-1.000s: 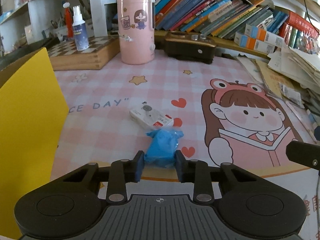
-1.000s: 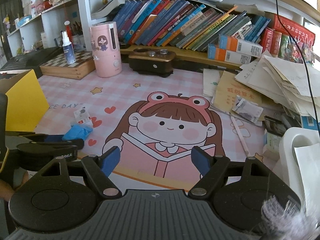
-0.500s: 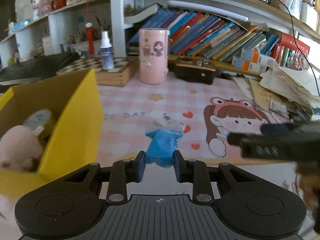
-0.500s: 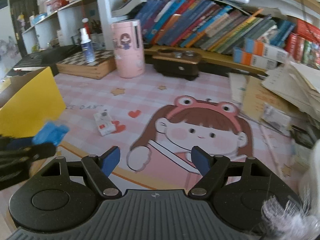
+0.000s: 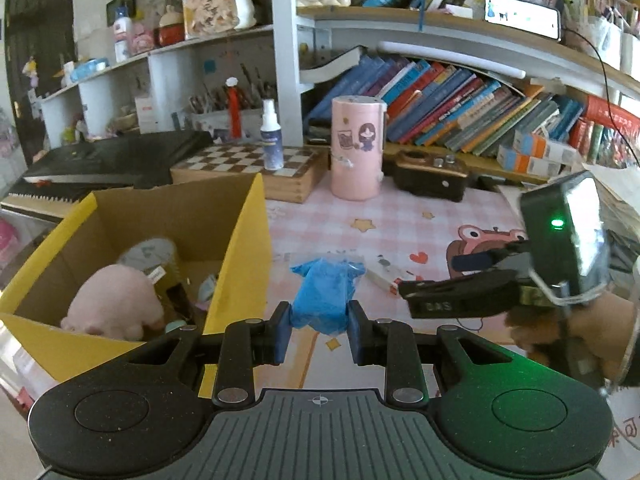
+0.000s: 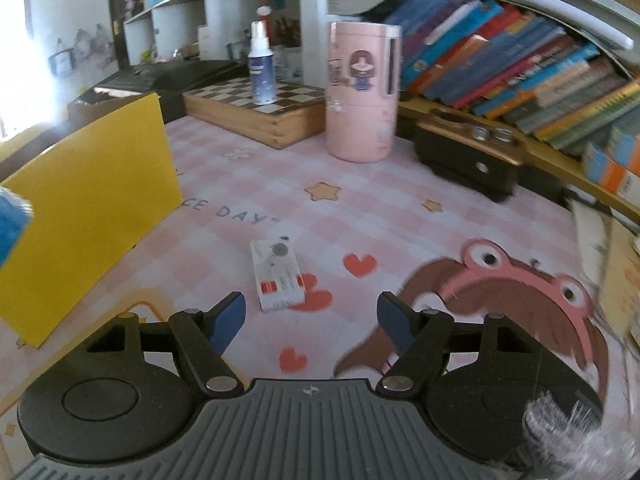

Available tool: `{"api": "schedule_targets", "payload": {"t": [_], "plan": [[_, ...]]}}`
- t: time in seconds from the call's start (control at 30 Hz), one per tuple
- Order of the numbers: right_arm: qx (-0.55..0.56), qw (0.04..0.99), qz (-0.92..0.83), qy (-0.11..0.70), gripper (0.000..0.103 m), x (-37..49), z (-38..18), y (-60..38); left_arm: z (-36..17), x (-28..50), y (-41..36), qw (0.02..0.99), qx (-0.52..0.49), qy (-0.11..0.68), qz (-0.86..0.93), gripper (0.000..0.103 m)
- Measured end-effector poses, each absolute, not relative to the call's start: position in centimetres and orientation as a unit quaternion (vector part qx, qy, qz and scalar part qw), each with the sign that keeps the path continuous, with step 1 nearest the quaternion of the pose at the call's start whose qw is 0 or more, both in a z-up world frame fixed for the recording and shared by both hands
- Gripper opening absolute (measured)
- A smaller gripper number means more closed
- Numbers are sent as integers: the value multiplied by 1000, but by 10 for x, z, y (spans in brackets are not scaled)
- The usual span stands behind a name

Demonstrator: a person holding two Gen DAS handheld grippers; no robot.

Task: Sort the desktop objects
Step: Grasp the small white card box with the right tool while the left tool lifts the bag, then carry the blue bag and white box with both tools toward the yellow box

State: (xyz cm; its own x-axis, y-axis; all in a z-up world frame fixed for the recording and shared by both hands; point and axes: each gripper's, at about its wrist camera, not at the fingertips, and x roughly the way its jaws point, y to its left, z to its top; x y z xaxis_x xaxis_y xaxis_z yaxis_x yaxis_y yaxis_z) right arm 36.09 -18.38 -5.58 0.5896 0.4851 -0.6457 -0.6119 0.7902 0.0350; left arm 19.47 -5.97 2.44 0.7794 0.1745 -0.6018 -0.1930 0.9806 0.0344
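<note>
Left gripper [image 5: 319, 326]: I pinch a crumpled blue bag [image 5: 323, 296].
Right gripper [image 6: 310, 316]: my jaws, just narrowing, gape empty.
Flat white packet [image 6: 277, 275]: twelve o'clock, glossy.
Yellow cardboard box [image 5: 244, 248]: ten o'clock.

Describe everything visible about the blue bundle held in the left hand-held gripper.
The blue bundle is a crumpled bright-blue wad, looking like soft thin film or cloth; which one cannot be told. The left hand-held gripper is shut on its lower part, a blue pad pressing each side, and its gathered, wider top flares above the pads. It is held up off the pink checked mat, just right of the yellow cardboard box.
</note>
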Motion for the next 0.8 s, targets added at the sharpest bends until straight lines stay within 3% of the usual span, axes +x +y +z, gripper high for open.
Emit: {"api": "schedule_targets", "payload": {"t": [0.13, 0.33, 0.43, 0.47, 0.5, 0.8], "plan": [[-114, 879, 321, 332, 69, 374, -64, -167, 24, 190, -56, 941, -18, 320, 109, 27], [-117, 873, 328, 341, 56, 388, -73, -152, 29, 181, -49, 941, -23, 313, 127, 27], [-118, 872, 336, 335, 40, 389, -73, -147, 31, 179, -49, 942, -24, 310, 130, 27], [-119, 871, 339, 334, 30, 389, -73, -146, 32, 178, -49, 942, -24, 308, 130, 27], [-121, 870, 343, 334, 28, 389, -72, -145, 33, 177, -48, 943, -24, 307, 130, 27], [-101, 877, 325, 339, 28, 372, -57, -157, 38, 169, -48, 948, -31, 290, 125, 27]]}}
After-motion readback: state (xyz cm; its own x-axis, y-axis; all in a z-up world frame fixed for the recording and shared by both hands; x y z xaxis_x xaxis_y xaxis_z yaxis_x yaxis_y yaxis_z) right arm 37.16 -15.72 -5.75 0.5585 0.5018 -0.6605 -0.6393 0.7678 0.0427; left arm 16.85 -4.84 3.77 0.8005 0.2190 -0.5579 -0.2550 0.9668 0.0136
